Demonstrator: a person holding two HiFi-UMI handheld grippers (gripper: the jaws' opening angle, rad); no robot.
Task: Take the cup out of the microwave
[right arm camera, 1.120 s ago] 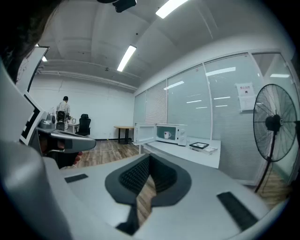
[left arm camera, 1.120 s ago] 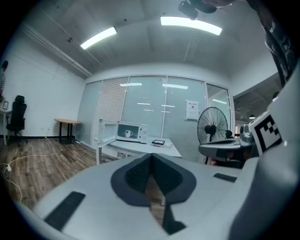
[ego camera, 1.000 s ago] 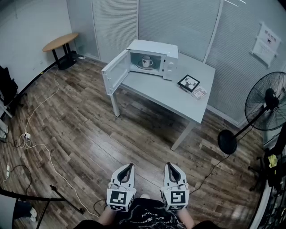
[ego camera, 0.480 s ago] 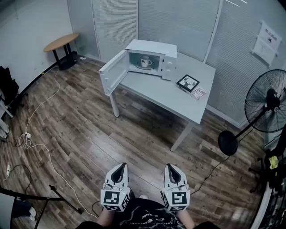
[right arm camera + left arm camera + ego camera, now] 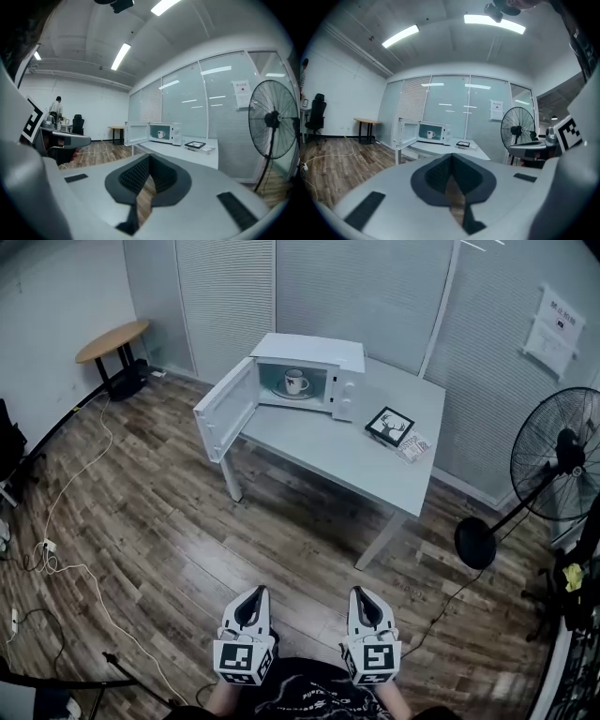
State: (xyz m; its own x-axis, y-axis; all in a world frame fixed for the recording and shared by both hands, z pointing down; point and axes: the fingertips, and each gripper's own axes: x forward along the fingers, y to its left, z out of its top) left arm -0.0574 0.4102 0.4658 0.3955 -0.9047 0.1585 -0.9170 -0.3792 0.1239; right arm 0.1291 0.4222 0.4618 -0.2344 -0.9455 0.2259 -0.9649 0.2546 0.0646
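Head view: boxy microwave [image 5: 309, 351], glossy cup [image 5: 296, 382] inside; left gripper [image 5: 253, 592], right gripper [image 5: 361, 594] w/ ribbed fingers [image 5: 433, 174] together, empty.

From here the floor [image 5: 187, 540] reads as brown wood-look planks, grained, with a slight sheen. The table [image 5: 347, 460] has a smooth, matt, pale grey top. At its far left corner the microwave [image 5: 314, 348] has a smooth white casing, faintly glossy, and the cup [image 5: 295, 382] inside looks like glazed white ceramic. The left gripper [image 5: 255, 594] and right gripper [image 5: 362, 594] have matt, pale, plastic-looking shells. Their dark pads [image 5: 133, 176] are ribbed and look rubbery. The fan [image 5: 560, 463] is black wire, metal by its look.
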